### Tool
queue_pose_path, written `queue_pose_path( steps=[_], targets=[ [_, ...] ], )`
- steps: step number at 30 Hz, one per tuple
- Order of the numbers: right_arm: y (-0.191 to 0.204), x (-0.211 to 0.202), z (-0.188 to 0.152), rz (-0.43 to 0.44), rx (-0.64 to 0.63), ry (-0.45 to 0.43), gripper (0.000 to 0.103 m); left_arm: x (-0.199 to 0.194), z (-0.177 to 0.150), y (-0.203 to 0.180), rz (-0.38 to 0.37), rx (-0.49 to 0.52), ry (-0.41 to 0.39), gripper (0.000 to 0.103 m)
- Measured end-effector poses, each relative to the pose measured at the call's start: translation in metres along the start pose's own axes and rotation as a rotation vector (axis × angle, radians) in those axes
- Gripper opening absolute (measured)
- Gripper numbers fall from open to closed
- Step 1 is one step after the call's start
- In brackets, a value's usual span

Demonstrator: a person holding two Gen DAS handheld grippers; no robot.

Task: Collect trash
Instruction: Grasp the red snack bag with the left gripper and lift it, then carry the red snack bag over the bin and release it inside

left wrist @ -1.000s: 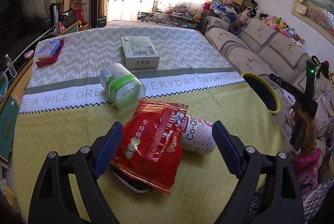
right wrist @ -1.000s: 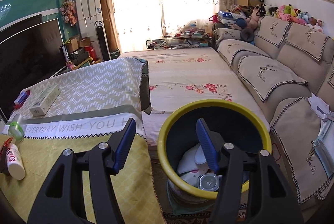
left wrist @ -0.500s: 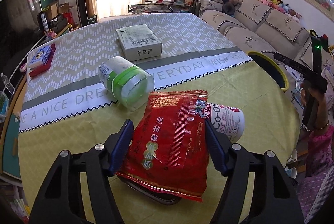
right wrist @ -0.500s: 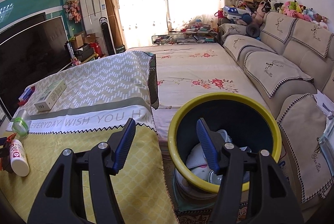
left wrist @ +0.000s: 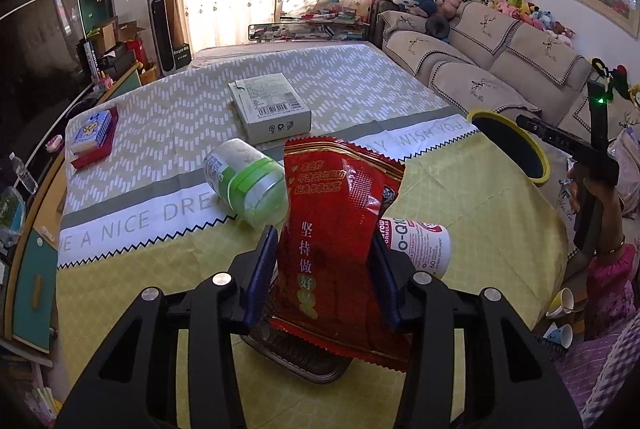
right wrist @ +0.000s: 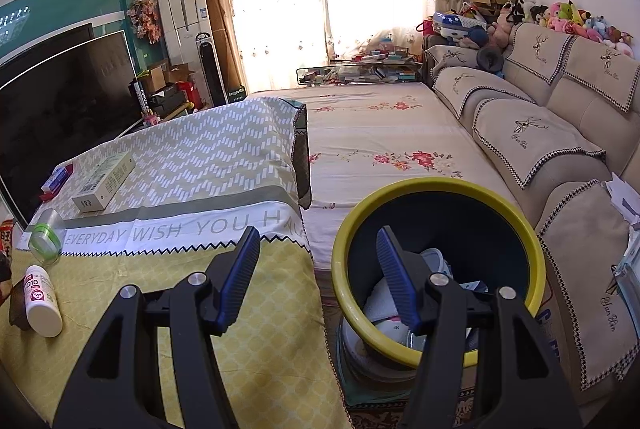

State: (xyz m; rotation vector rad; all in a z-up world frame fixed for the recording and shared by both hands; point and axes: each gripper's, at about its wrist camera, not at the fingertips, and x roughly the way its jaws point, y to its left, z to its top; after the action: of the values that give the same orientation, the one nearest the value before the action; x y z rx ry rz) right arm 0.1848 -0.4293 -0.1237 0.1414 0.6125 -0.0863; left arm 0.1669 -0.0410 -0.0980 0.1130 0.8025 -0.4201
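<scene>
The left tongs (left wrist: 325, 271) have just clamped on the red snack bag (left wrist: 336, 245) and tipped it up off the surface (left wrist: 480, 197). The right tongs (right wrist: 316, 271) hang apart over the bin (right wrist: 436, 265) at the bag's three o'clock, so the drop comes next, I'd guess.

The table holds 1 red snack bag (left wrist: 340, 229), 1 white supplement bottle (left wrist: 416, 245) and 1 green-lidded jar (left wrist: 248, 181). There is also 1 cardboard box (left wrist: 270, 107). 1 yellow-rimmed bin (right wrist: 438, 269) stands beside it.

My cloth-covered surface (left wrist: 460, 197) carries a box (left wrist: 270, 107), jar (left wrist: 246, 183), bottle (left wrist: 416, 247), and a red tray (left wrist: 94, 139).
</scene>
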Motion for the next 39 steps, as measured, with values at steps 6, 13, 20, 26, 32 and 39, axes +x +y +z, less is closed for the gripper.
queue_pose_path(
  steps=[6,13,20,26,32,39],
  targets=[
    [-0.005,-0.007,0.001,0.003,0.013,-0.019,0.058,-0.017,0.014,-0.019,-0.014,0.033,-0.032,0.045],
    [-0.033,-0.025,0.000,-0.019,0.059,-0.061,0.058,-0.008,0.045,-0.059,-0.087,0.076,-0.045,0.045],
    [-0.079,-0.046,-0.006,-0.096,0.119,-0.096,0.058,0.028,0.083,-0.126,-0.204,0.142,-0.035,0.045],
    [-0.114,-0.054,-0.014,-0.122,0.179,-0.109,0.058,0.078,0.115,-0.203,-0.328,0.213,0.011,0.045],
    [-0.142,-0.058,-0.023,-0.157,0.234,-0.112,0.059,0.135,0.146,-0.276,-0.398,0.280,0.079,0.045],
    [-0.169,-0.064,-0.032,-0.199,0.276,-0.120,0.061,0.209,0.167,-0.341,-0.391,0.324,0.175,0.046]
  ],
)
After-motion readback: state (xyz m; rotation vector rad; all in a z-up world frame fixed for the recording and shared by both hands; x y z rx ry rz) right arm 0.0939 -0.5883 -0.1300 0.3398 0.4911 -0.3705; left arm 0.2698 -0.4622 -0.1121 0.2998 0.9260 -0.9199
